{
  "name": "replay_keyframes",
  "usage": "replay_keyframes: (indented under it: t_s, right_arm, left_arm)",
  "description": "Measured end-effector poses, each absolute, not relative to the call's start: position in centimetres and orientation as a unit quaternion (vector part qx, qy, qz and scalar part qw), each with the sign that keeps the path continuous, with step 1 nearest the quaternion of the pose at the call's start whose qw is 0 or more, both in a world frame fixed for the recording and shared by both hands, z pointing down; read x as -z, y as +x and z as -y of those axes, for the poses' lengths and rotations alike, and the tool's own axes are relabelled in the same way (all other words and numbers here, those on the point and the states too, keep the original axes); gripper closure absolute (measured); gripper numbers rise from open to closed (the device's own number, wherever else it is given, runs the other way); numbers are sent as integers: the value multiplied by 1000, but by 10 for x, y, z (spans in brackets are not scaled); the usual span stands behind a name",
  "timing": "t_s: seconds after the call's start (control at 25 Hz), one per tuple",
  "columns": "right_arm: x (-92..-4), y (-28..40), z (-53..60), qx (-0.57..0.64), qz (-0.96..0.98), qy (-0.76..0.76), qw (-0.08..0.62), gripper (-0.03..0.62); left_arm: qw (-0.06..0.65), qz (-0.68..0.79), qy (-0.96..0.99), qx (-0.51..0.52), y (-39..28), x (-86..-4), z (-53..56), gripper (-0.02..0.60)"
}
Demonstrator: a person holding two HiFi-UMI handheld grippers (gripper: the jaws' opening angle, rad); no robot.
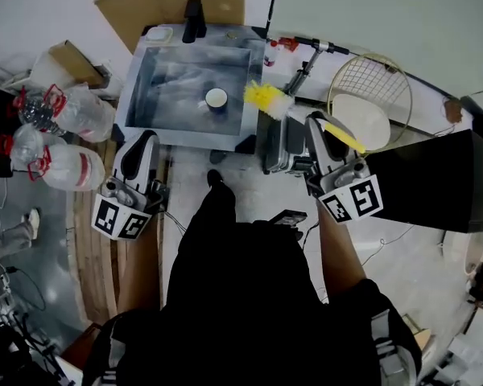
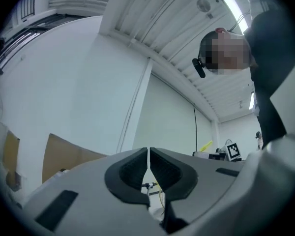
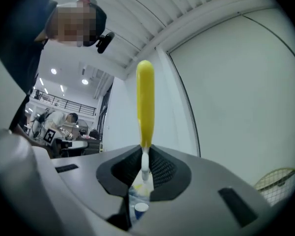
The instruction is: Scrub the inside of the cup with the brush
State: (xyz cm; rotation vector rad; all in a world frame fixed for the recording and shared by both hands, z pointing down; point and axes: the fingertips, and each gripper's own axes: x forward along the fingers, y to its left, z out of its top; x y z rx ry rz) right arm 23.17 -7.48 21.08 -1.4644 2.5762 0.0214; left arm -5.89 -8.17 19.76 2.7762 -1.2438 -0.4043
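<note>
A blue cup (image 1: 216, 99) with a white inside stands upright in the steel sink (image 1: 145, 95), and shows small under the jaws in the right gripper view (image 3: 140, 209). My right gripper (image 1: 315, 124) (image 3: 145, 169) is shut on the white neck of the brush (image 1: 294, 112), held to the right of the sink. The yellow bristles (image 1: 266, 96) hang over the sink's right rim, close to the cup and apart from it. The yellow handle (image 3: 145, 107) rises past the jaws. My left gripper (image 1: 147, 138) (image 2: 148, 169) is shut and empty below the sink's front left corner, and points at wall and ceiling.
A black faucet (image 1: 194, 18) stands behind the sink. Clear plastic bottles (image 1: 68, 112) lie at the left. A round wire basket (image 1: 372, 87) with a white dish sits at the right, with a black box (image 1: 435, 179) below it. Cardboard (image 1: 173, 2) leans at the back.
</note>
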Motion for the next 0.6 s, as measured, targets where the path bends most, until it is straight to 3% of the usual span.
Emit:
replay_keyframes:
  t_s: [0.28,0.6]
  right_arm:
    - [-239,238,-13,-20,-862,-503,64,549]
    - [-239,198,-107,-5,-862,-504,62,549]
  left_arm:
    - [8,409,912,29,-20,-228,-11,549]
    - [53,450,889,57,-53,-231,-96,549]
